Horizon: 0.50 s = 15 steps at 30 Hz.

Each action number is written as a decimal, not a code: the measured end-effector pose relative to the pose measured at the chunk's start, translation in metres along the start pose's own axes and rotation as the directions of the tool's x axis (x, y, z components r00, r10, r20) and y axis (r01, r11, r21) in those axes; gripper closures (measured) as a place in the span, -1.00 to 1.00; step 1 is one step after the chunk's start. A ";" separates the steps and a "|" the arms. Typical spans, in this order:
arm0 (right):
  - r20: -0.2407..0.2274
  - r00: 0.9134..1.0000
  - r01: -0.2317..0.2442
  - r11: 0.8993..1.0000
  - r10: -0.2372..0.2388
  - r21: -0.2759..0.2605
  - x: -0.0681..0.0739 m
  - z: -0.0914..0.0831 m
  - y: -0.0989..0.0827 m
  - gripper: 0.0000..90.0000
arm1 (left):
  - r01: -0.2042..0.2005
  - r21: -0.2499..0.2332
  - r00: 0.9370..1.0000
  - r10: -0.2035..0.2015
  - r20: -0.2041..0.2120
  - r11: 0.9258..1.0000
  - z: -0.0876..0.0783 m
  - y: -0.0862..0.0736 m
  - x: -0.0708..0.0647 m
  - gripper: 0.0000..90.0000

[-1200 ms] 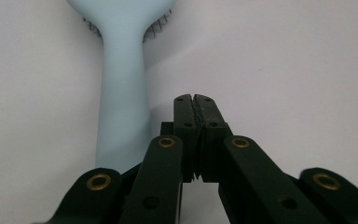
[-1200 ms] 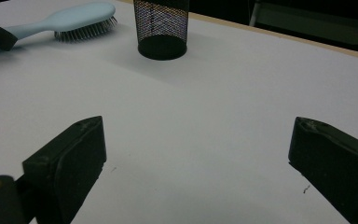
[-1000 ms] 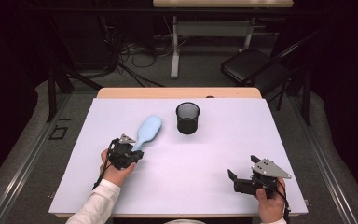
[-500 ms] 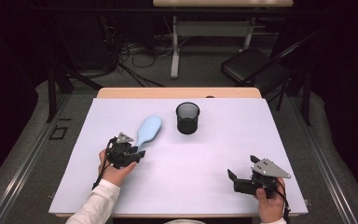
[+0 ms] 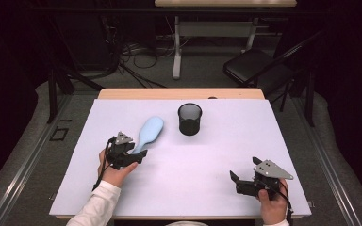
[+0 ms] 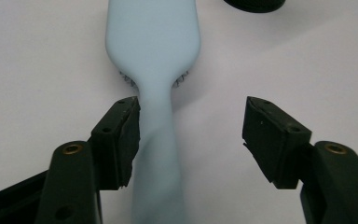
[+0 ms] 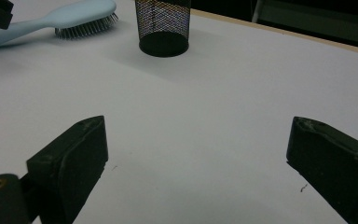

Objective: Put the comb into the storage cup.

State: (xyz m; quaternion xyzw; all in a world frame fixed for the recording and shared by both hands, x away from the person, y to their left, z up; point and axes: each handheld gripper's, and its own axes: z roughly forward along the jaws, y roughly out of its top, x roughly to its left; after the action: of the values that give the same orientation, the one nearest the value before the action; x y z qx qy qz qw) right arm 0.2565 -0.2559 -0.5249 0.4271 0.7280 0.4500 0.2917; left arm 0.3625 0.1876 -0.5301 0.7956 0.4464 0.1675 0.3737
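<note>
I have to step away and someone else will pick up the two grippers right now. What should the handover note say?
Left gripper: open, jaws either side of the handle of the hairbrush; one jaw is right at the handle, the other apart. Not yet gripped.
Right gripper: open, holds nothing, low over the near right part of the table.
Things: the light blue hairbrush lies bristles down on the table, left of the black mesh cup, which stands upright and looks empty.
Done: the left gripper is lined up on the handle.
Left: close on the handle and lift; the brush probably goes into the cup.
</note>
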 end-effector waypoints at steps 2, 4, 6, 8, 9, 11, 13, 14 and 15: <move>0.000 1.000 -0.001 1.000 0.001 0.001 0.000 0.000 0.000 -0.89 | -0.005 -0.006 1.000 0.005 0.011 1.000 0.000 0.000 0.002 -0.20; 0.001 1.000 0.000 1.000 0.000 0.002 0.000 0.000 0.000 -0.88 | 0.000 -0.010 1.000 0.000 0.007 1.000 -0.001 0.000 0.003 -0.20; 0.001 1.000 0.002 1.000 -0.002 0.003 0.000 0.000 0.000 -0.88 | 0.014 -0.016 1.000 -0.014 0.017 1.000 -0.001 0.000 0.004 -0.20; 0.002 1.000 0.002 1.000 -0.002 0.002 0.000 0.000 0.000 -0.88 | 0.030 -0.015 0.999 -0.029 0.038 0.999 -0.002 0.000 0.005 -0.19; 0.002 1.000 0.002 1.000 -0.002 0.003 0.000 0.000 0.000 -0.88 | 0.034 -0.018 0.999 -0.033 0.042 0.999 -0.002 0.000 0.006 -0.18; 0.000 1.000 0.001 1.000 -0.001 0.004 0.000 0.000 0.000 -0.88 | 0.033 -0.025 0.999 -0.032 0.043 0.999 -0.002 0.001 0.006 -0.18; -0.001 1.000 0.003 1.000 -0.003 0.005 -0.001 0.000 0.000 -0.88 | 0.022 -0.027 0.999 -0.021 0.033 0.999 -0.003 0.001 0.006 -0.18; -0.001 1.000 0.002 1.000 -0.002 0.003 0.000 0.000 0.000 -0.88 | 0.022 -0.024 0.999 -0.021 0.034 0.999 -0.003 0.001 0.007 -0.18; -0.001 1.000 0.002 1.000 -0.002 0.004 0.000 0.000 0.000 -0.88 | 0.029 -0.023 0.999 -0.028 0.033 0.999 -0.003 0.001 0.007 -0.18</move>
State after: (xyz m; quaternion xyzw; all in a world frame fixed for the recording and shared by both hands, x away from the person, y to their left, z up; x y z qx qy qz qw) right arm 0.2570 -0.2561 -0.5254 0.4265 0.7295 0.4486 0.2909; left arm 0.3657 0.1945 -0.5277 0.7873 0.4496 0.1541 0.3927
